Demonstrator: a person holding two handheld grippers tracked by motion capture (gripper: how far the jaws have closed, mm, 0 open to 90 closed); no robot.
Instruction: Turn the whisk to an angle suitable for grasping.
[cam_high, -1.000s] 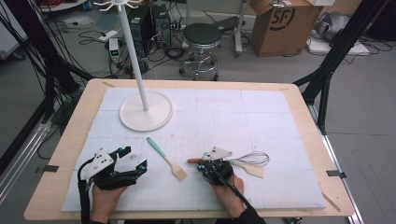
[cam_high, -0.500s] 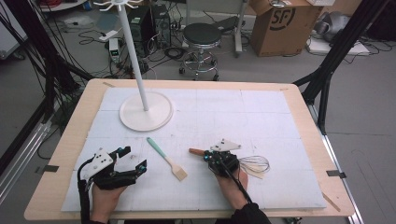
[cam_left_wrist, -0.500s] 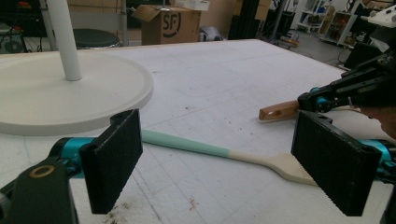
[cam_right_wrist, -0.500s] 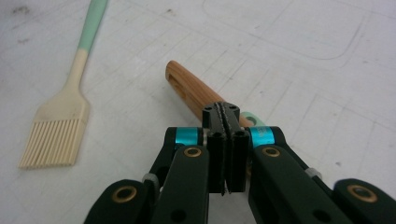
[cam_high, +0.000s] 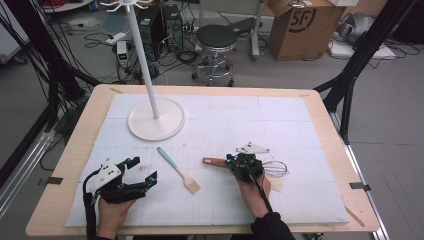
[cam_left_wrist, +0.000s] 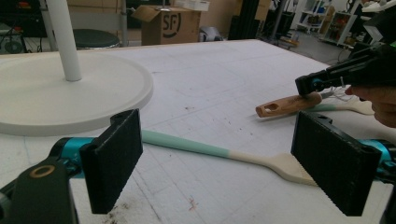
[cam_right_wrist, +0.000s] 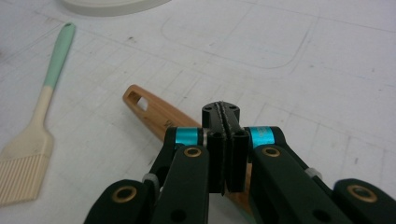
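A whisk with a wooden handle (cam_high: 212, 161) and a wire head (cam_high: 276, 169) lies on the white mat at the front right. My right gripper (cam_high: 232, 161) is shut, its closed tips resting on top of that handle (cam_right_wrist: 149, 109), nothing between the jaws. In the left gripper view the right gripper (cam_left_wrist: 303, 86) touches the handle (cam_left_wrist: 287, 105). A mint-handled pastry brush (cam_high: 177, 169) lies at front centre. My left gripper (cam_high: 142, 170) rests open at the front left, and the brush (cam_left_wrist: 196, 147) runs across just beyond its jaws.
A white hook stand rises from a round base (cam_high: 156, 120) at the back left of the mat. A second pale utensil (cam_high: 276, 185) lies partly under my right hand. Beyond the table are a stool (cam_high: 216, 37) and a cardboard box (cam_high: 300, 25).
My right gripper has moved a little away from me, staying shut. The whisk's handle has shifted with it and now points left and slightly away. The left gripper has stayed put.
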